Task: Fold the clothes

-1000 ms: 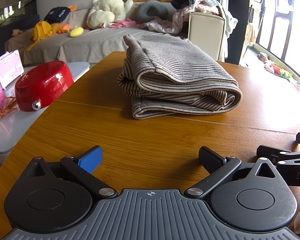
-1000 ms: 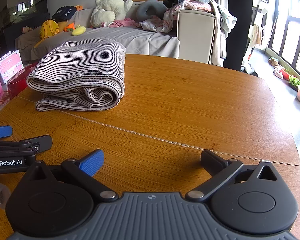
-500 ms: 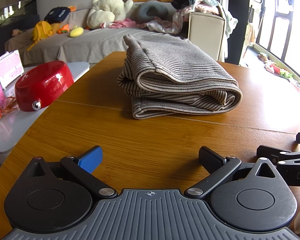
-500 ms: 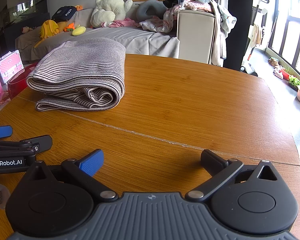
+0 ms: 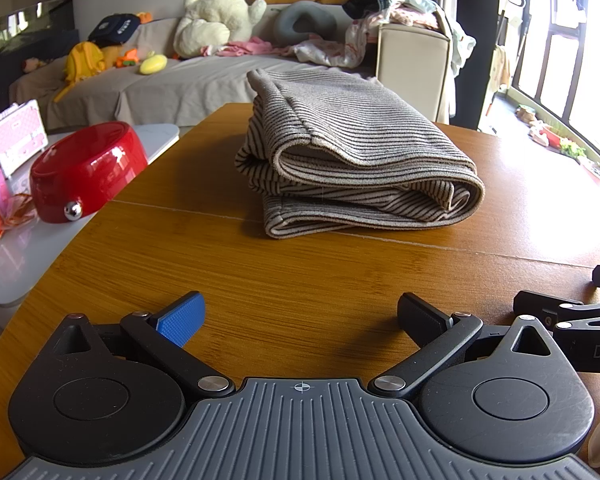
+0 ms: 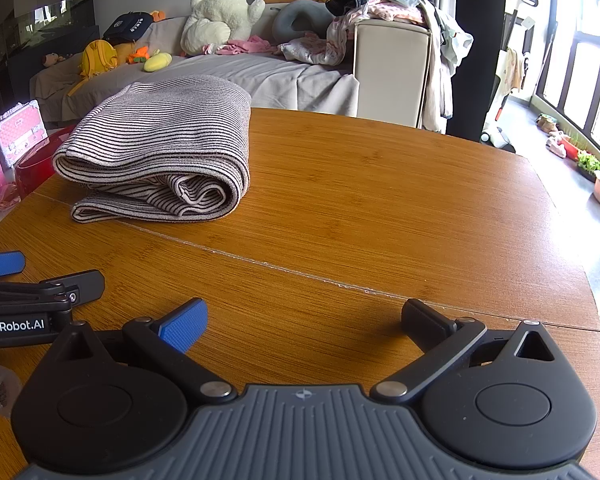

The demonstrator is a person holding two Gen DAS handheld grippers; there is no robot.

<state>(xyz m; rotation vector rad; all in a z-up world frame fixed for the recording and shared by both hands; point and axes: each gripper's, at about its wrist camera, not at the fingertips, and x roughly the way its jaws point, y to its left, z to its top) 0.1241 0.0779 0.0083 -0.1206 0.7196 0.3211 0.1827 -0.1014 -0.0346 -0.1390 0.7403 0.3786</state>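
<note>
Presently both sets of tongs, left [image 5: 300,316] and right [image 6: 302,320], rest released and empty on the table [image 6: 380,200]. Ahead of them, well apart, lies the folded striped garment [image 5: 352,160]: soft, light, limp knit (grip a hemmed edge or corner, not the bulk). Legible on the left tool: "GenRobot.AI" [image 6: 12,326].

a: the striped garment [image 5: 352,152] looks like soft ribbed knit cloth, matt.
b: and the table [image 6: 380,200] is smooth grained wood with a slight sheen; the red bowl [image 5: 86,170] is glossy.
</note>
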